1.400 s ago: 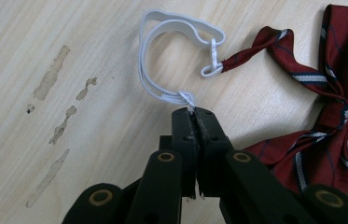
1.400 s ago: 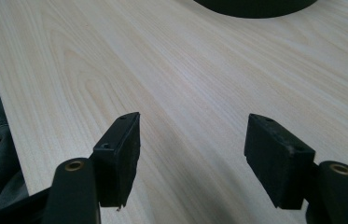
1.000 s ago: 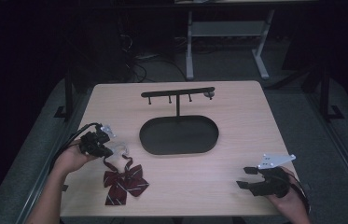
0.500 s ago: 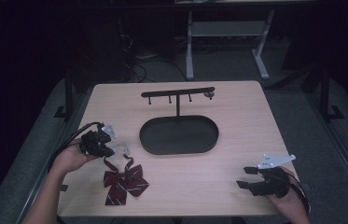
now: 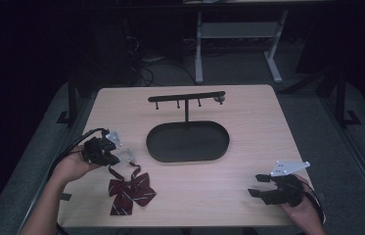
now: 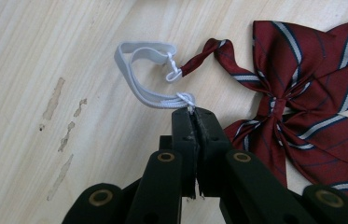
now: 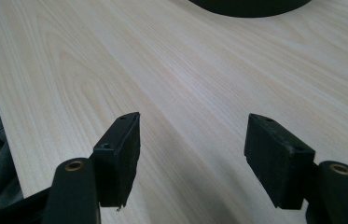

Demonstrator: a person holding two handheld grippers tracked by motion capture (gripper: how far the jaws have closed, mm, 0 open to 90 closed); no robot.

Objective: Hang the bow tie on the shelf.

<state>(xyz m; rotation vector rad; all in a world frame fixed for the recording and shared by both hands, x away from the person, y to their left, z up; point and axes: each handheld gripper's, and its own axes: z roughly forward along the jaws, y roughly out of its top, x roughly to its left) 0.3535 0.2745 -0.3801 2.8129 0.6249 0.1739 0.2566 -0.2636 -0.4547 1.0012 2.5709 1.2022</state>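
A dark red striped bow tie [image 5: 131, 193] lies flat on the wooden table [image 5: 248, 117] at the front left, large in the left gripper view [image 6: 302, 102]. Its white elastic neck band [image 6: 143, 70] loops out from the knot toward the far left [image 5: 127, 154]. My left gripper [image 6: 194, 114] is shut on the end of that band, low over the table just left of the tie [image 5: 114, 157]. My right gripper [image 5: 256, 185] rests at the front right, apart from the tie. Its jaws stand open over bare wood [image 7: 192, 154].
A black stand sits mid-table: an oval tray base [image 5: 188, 142] with a post and a cross bar with small hooks [image 5: 186, 97]. The tray's edge shows at the top of the right gripper view [image 7: 251, 7]. Beyond the table the room is dark, with desk legs and cables.
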